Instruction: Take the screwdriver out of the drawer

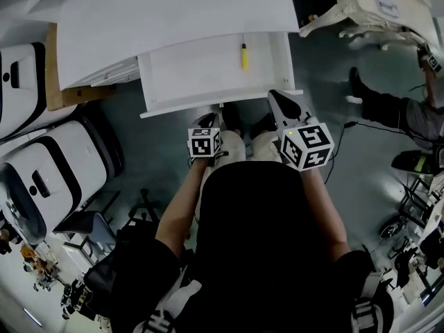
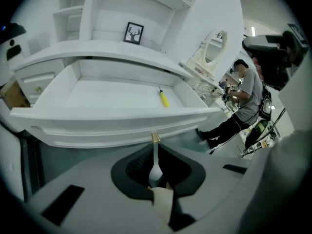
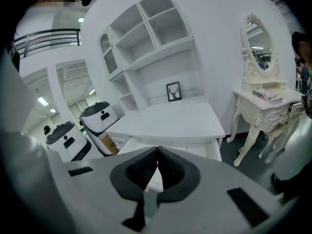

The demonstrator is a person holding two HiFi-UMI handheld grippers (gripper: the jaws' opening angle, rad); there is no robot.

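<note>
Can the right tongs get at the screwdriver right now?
Probably yes: the drawer stands open, the screwdriver lies bare by its right side, nothing over it. The right tongs are shut, though.

No legible text, labels or numbers anywhere.

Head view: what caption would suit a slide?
Yellow screwdriver in the open drawer; left gripper and right gripper hover before it.

In the open white wooden drawer (image 1: 194, 71), toward its right rear corner: a yellow-handled screwdriver (image 1: 244, 55). On the drawer's front, mid-width: a small brass knob (image 2: 155, 137). Just before that front: the left gripper (image 1: 210, 121); right of it, the right gripper (image 1: 283, 105). Left of the drawer: a brown cardboard box (image 1: 66, 97). Behind and above the drawer, on a shelf: a black-framed deer picture (image 2: 133, 33).
</note>
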